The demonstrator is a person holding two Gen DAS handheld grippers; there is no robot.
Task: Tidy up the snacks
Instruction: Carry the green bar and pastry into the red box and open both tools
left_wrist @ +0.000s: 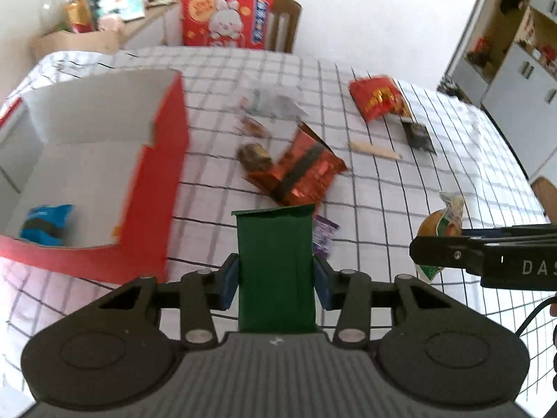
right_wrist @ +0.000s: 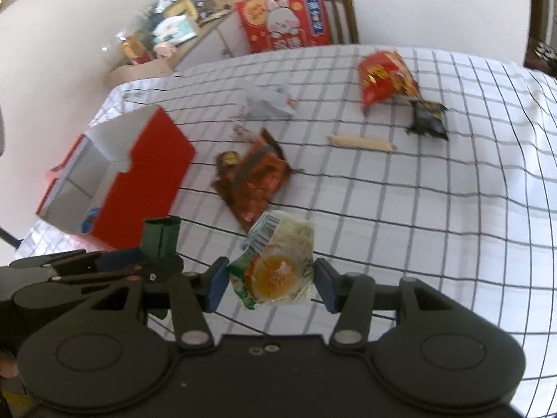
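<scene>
My left gripper [left_wrist: 276, 275] is shut on a dark green packet [left_wrist: 276, 268], held above the checked tablecloth just right of the open red box [left_wrist: 153, 188]. The box holds a blue snack [left_wrist: 47, 224]. The green packet also shows in the right wrist view [right_wrist: 162, 237]. My right gripper [right_wrist: 271, 280] is shut on a clear pack with an orange cake [right_wrist: 278, 271], held above the table; that pack shows in the left wrist view [left_wrist: 440, 224]. The red box [right_wrist: 146, 177] is to the left of it.
On the table lie a shiny red-brown wrapper [left_wrist: 301, 167], a red chip bag [left_wrist: 377, 97], a black packet [left_wrist: 419, 136], a tan stick [left_wrist: 374, 149], a clear bag [left_wrist: 271, 102] and a purple wrapper [left_wrist: 323, 235]. A chair with a big red pack [left_wrist: 226, 21] stands behind.
</scene>
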